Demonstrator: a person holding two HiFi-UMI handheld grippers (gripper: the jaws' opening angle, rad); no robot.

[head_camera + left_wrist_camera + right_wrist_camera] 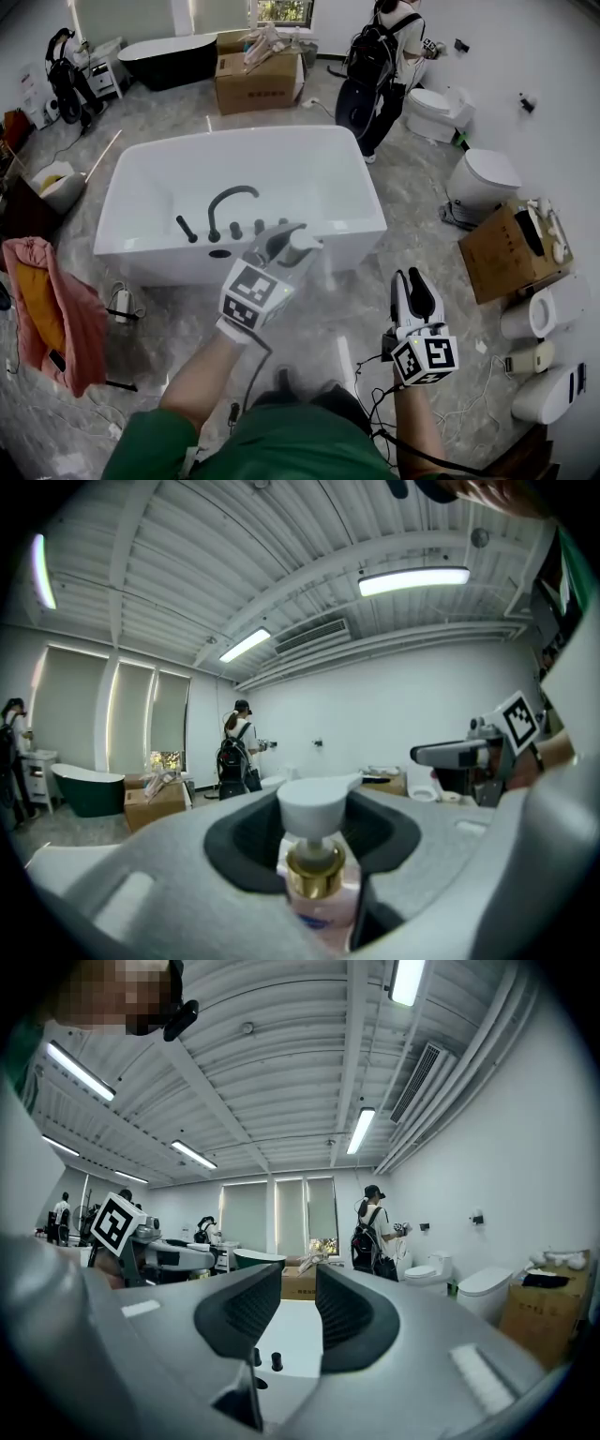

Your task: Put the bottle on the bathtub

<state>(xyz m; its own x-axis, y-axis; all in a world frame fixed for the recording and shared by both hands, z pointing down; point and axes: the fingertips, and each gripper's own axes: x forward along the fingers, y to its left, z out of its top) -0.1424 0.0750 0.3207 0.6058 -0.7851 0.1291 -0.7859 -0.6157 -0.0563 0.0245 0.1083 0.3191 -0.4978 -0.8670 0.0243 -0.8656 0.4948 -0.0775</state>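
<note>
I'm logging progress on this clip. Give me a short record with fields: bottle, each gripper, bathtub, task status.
bottle: pump bottle, held between the left gripper's jaws
left gripper: shut on the bottle
right gripper: open, nothing between its jaws
bathtub: white, black faucet at its near end
status: bottle not yet set on the bathtub

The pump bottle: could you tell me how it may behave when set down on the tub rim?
With its wide pump head above a gold collar, the pump bottle may be top-heavy and tip on the glossy rim of the bathtub. Its smooth-looking body could slip; the left gripper is shut on it below the collar.
</note>
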